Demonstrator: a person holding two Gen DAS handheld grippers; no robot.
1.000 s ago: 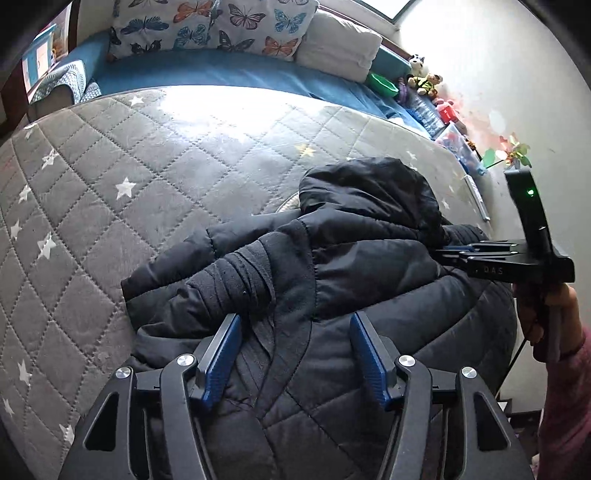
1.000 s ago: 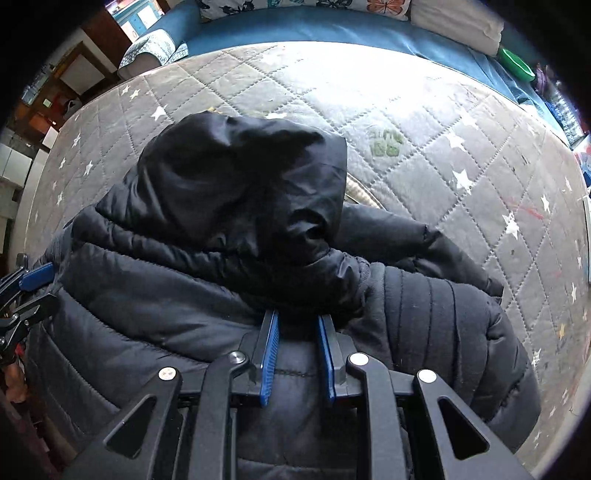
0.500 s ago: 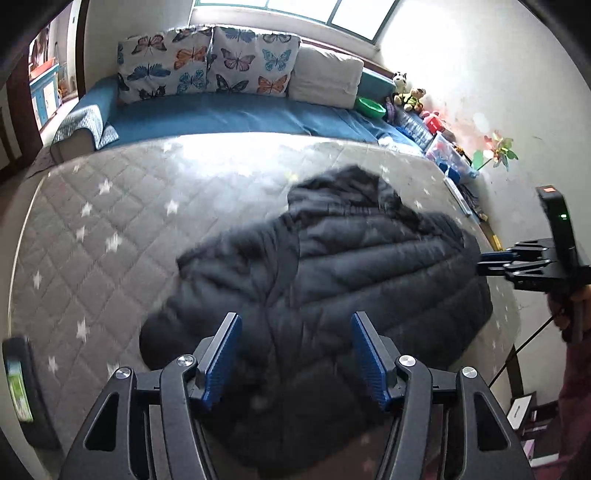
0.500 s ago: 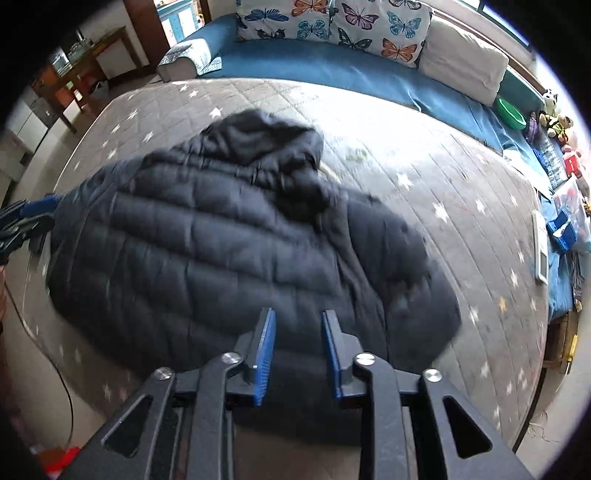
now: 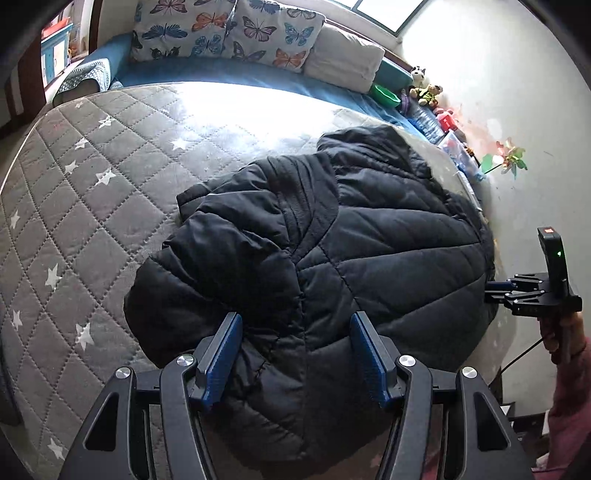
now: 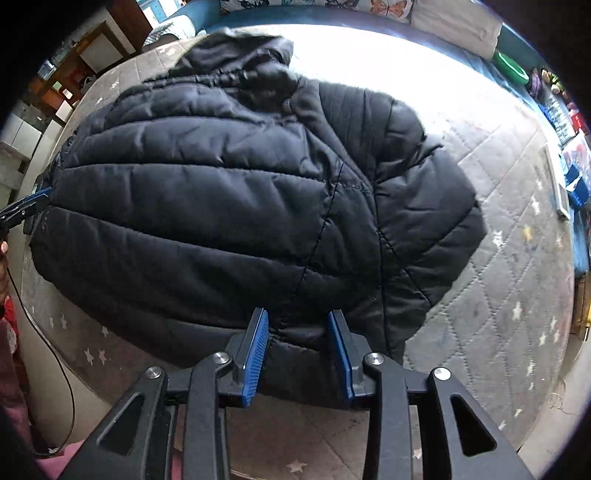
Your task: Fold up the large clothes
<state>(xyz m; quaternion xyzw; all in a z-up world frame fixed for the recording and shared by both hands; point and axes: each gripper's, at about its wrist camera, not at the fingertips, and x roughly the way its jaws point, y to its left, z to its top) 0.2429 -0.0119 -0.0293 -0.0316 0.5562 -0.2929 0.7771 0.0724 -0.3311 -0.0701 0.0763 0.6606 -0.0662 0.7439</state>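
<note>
A large black puffer jacket (image 5: pixel 332 258) with a hood lies back-up on a grey star-quilted mattress (image 5: pixel 92 192). It also fills the right wrist view (image 6: pixel 221 192), hood at the far end. My left gripper (image 5: pixel 295 343) is open, its blue fingers either side of the jacket's near edge by a folded-in sleeve. My right gripper (image 6: pixel 299 332) is open over the jacket's opposite edge, fabric between its jaws. It also shows in the left wrist view (image 5: pixel 495 288), held at the jacket's far side.
Butterfly pillows (image 5: pixel 229 33) and a white cushion (image 5: pixel 343 62) line a blue bench behind the mattress. Toys and boxes (image 5: pixel 428 99) sit along the right wall. A cable (image 6: pixel 55 369) hangs at the mattress edge by wooden furniture (image 6: pixel 74 62).
Both grippers rose away from the jacket half a second ago and have come back down close to its edges. The right gripper's jaws have opened wider.
</note>
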